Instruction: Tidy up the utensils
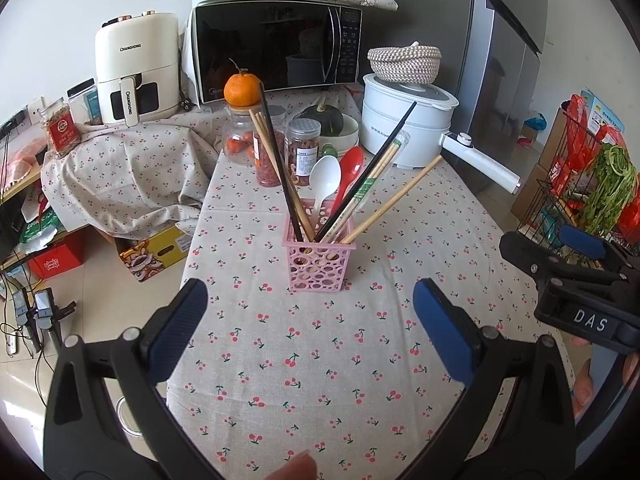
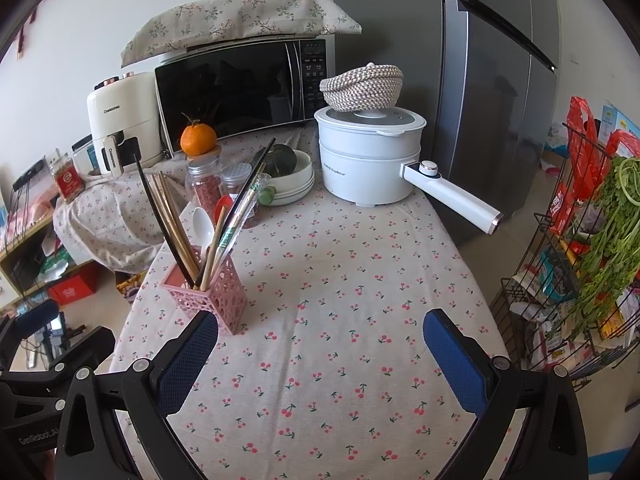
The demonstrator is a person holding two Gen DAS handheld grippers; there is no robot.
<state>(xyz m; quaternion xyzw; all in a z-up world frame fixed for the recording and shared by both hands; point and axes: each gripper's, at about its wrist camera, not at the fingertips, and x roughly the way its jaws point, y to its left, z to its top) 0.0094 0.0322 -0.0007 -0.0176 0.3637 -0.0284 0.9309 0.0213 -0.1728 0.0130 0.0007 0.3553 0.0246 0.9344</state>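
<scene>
Hovering over the cherry-print cloth of the worktop [image 1: 320,360], the left hand-held gripper [image 1: 310,320] is released, its blue ribbed pads spread wide and empty. At three o'clock in its view the right hand-held gripper [image 2: 320,354], likewise spread and empty, carries a black body lettered "DAS". At twelve o'clock stands the pink perforated plastic holder [image 1: 318,266], square-sided, filled with wooden chopsticks [image 1: 390,200], black chopsticks [image 1: 276,160], a wrapped pair, a white spoon [image 1: 325,182] and a red spoon [image 1: 351,168]. Beyond it sit glass jars [image 1: 304,148] and an orange [image 1: 242,89]. At eleven o'clock a cream air fryer [image 1: 136,68] reads "CHANGHONG".
</scene>
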